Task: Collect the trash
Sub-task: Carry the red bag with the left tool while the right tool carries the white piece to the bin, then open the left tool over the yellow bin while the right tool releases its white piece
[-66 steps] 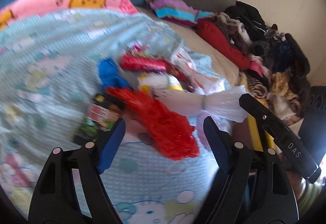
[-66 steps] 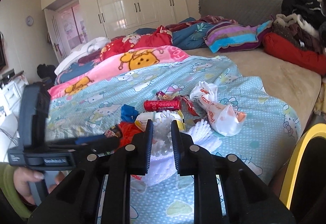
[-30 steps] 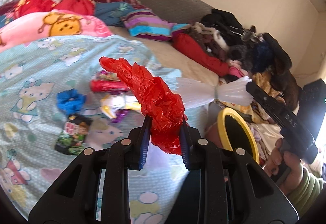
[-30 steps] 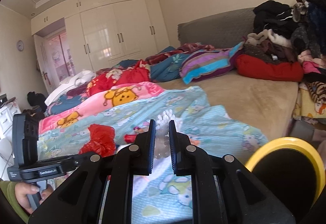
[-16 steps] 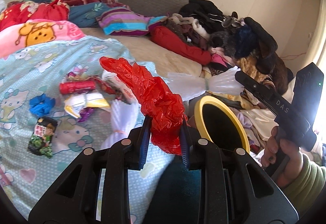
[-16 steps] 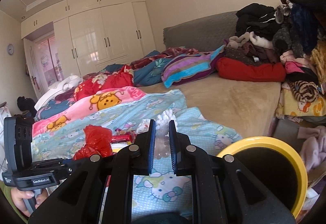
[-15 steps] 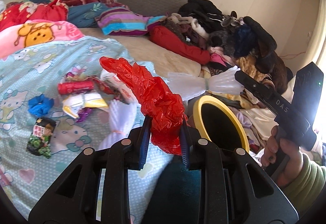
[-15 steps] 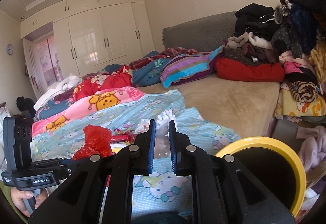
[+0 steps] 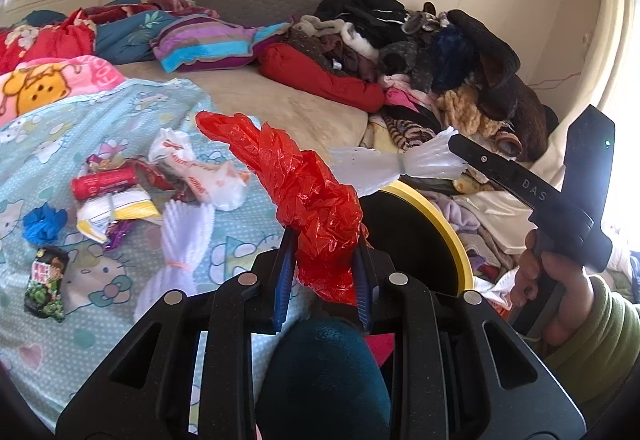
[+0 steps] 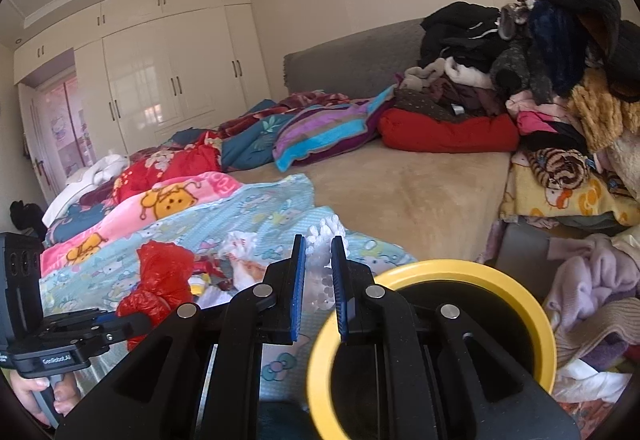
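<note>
Both pieces of trash are held up off the bed and out toward the yellow-rimmed bin (image 10: 436, 272), which stands beside the bed just in front of the two grippers, so each can likely be dropped straight into its dark mouth. The left gripper (image 9: 322, 272) has its jaws narrowed on a crumpled red plastic bag (image 9: 304, 192); the blue pads press the bag's lower bunch from both sides while its free end sticks up and to the left, above the bin's near rim. The right gripper (image 10: 319, 280) has its jaws nearly together, clamped on a white bundle of plastic strips (image 10: 322, 256) tied at the middle, whose frayed end fans out past the fingertips. More trash lies on the light blue blanket (image 9: 120, 112): a red tube (image 9: 104, 182), a white printed bag (image 9: 192, 168), a second white bundle (image 9: 180, 248), a blue scrap (image 9: 42, 224) and a dark snack packet (image 9: 46, 286). A pile of clothes (image 10: 540, 80) rises behind the bin.
</note>
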{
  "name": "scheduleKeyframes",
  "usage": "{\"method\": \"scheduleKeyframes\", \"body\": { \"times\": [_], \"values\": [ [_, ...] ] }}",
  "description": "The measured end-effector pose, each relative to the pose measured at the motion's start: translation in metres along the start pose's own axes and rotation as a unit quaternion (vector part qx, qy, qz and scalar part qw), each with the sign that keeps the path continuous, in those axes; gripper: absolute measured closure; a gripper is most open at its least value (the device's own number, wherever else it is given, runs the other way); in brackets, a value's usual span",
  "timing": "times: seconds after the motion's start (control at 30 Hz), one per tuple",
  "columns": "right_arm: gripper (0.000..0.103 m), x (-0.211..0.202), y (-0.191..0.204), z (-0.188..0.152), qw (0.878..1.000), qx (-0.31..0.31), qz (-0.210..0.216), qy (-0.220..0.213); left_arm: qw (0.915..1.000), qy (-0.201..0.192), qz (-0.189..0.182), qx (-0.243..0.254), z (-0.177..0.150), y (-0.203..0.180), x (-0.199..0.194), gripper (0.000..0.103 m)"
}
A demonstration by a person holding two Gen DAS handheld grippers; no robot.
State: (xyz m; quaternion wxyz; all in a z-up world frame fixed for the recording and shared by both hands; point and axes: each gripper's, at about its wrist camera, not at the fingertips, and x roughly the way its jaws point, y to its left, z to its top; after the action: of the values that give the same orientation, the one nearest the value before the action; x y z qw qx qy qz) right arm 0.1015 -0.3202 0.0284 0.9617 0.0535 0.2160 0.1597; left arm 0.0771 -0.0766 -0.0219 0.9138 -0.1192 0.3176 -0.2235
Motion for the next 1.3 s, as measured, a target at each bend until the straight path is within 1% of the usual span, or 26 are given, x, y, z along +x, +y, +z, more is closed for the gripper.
{"method": "scheduleKeyframes", "body": {
  "times": [0.23,0.5,0.77,1.07,1.3],
  "values": [
    [0.090,-0.006,-0.022,-0.001,1.000,0.014,-0.023,0.008,0.9998,0.009,-0.016,0.011,0.001,-0.012,0.011,0.083],
    [0.090,-0.012,-0.042,-0.002,0.999,0.015,-0.050,0.012,0.9986,0.017,-0.038,0.033,0.003,-0.036,0.029,0.083],
    [0.090,-0.014,-0.059,-0.008,0.997,0.021,-0.074,0.020,0.9966,0.037,-0.053,0.050,-0.001,-0.059,0.051,0.083],
    [0.090,-0.010,-0.090,-0.015,0.992,0.053,-0.114,0.031,0.9940,0.065,-0.066,0.058,-0.007,-0.078,0.085,0.083],
    [0.090,-0.007,-0.109,-0.023,0.987,0.074,-0.133,0.047,0.9914,0.085,-0.070,0.071,-0.015,-0.090,0.111,0.083]
  ]
}}
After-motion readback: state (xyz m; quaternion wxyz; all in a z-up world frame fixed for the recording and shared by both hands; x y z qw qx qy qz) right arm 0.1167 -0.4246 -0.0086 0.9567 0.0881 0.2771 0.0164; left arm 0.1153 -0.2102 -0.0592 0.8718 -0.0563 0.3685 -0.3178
